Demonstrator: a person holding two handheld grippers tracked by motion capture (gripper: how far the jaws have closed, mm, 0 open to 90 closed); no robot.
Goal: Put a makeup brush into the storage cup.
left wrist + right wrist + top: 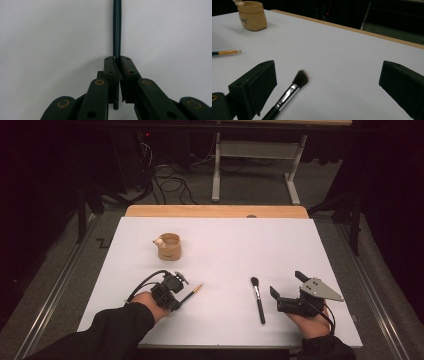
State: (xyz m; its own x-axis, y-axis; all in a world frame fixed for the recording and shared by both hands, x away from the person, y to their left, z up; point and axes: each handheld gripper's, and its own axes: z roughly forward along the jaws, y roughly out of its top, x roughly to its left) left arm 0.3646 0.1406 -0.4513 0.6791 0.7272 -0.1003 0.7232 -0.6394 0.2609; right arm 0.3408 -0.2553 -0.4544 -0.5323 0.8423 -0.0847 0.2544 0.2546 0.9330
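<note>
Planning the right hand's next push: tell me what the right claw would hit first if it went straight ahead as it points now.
Probably nothing on the table. The open right claw points over bare white tabletop toward the far edge. The makeup brush lies by its left jaw, perhaps brushed in passing; depth is unclear.

Two brushes, a thin one [192,293] and a powder brush [258,299], one cup [169,246], two hand-held grippers

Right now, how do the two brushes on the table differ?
The thin brush has a gold ferrule and a small pale tip; the makeup brush has a silver ferrule and a fuller dark head. The thin brush's handle is clamped in the left gripper; the makeup brush lies free, ahead of the right gripper, whose jaws stand wide open. The thin brush looks slimmer. Both have dark handles and point away from the person.
</note>
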